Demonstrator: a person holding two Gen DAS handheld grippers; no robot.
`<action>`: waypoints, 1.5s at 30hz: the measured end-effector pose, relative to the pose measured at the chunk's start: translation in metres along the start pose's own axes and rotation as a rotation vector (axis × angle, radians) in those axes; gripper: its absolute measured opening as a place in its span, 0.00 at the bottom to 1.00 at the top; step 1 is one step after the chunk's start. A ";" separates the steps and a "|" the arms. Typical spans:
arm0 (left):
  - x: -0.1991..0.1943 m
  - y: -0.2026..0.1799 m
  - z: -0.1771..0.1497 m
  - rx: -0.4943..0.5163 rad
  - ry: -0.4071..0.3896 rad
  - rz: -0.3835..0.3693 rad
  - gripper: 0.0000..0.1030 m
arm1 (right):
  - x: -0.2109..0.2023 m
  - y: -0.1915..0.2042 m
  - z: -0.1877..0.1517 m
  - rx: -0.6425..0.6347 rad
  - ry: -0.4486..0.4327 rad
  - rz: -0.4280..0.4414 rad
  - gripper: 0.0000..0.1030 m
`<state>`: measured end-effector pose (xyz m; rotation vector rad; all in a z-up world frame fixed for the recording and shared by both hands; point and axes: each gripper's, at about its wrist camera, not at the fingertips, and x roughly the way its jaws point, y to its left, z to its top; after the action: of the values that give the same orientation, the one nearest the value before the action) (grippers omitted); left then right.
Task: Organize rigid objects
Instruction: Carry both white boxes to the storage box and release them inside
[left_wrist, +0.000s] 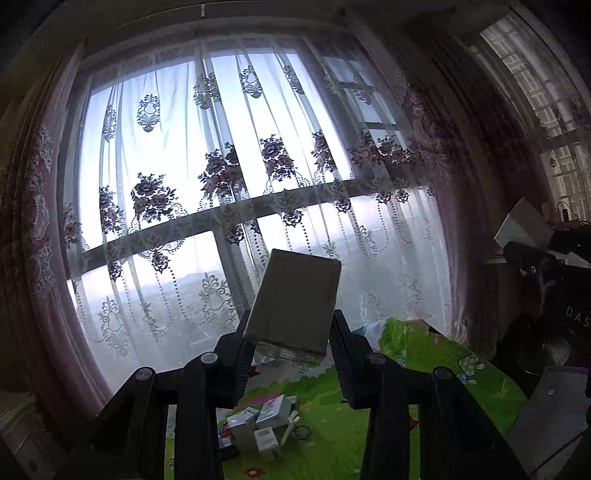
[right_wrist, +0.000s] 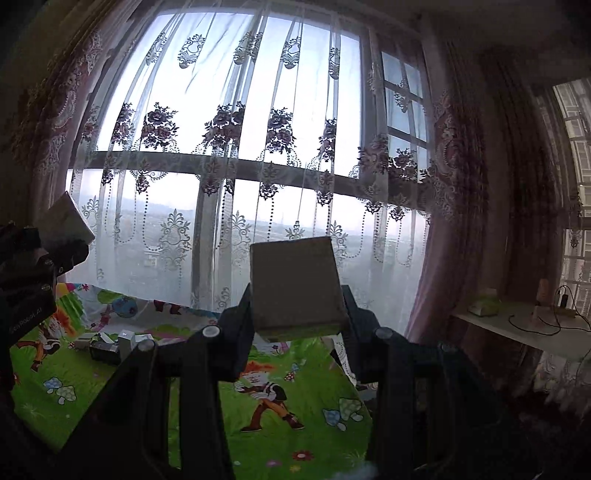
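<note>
Between the left gripper (left_wrist: 291, 347) fingers (left_wrist: 232, 365) a flat grey box (left_wrist: 295, 302) is clamped by its near end, jutting forward and up. Between the right gripper (right_wrist: 297, 325) fingers (right_wrist: 236, 343) a squarer cardboard box (right_wrist: 295, 284) is pinched likewise. Both look light, stiff and smooth-sided; grips across opposite flat faces should hold. Below the fingers, more small boxes (left_wrist: 258, 424) lie on the green mat (left_wrist: 332, 424).
</note>
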<state>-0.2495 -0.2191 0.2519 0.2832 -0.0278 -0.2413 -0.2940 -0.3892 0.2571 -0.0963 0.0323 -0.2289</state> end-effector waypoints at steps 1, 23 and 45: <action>0.000 -0.007 0.002 0.004 -0.001 -0.020 0.39 | -0.002 -0.005 -0.002 0.001 0.005 -0.013 0.45; -0.006 -0.185 -0.025 0.206 0.234 -0.612 0.39 | -0.043 -0.096 -0.082 -0.085 0.406 -0.180 0.45; 0.076 -0.207 -0.148 -0.043 1.011 -1.026 0.63 | -0.010 -0.148 -0.181 0.103 0.981 -0.157 0.67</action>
<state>-0.2150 -0.3893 0.0511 0.3322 1.1466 -1.0886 -0.3452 -0.5473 0.0922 0.1245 0.9909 -0.4162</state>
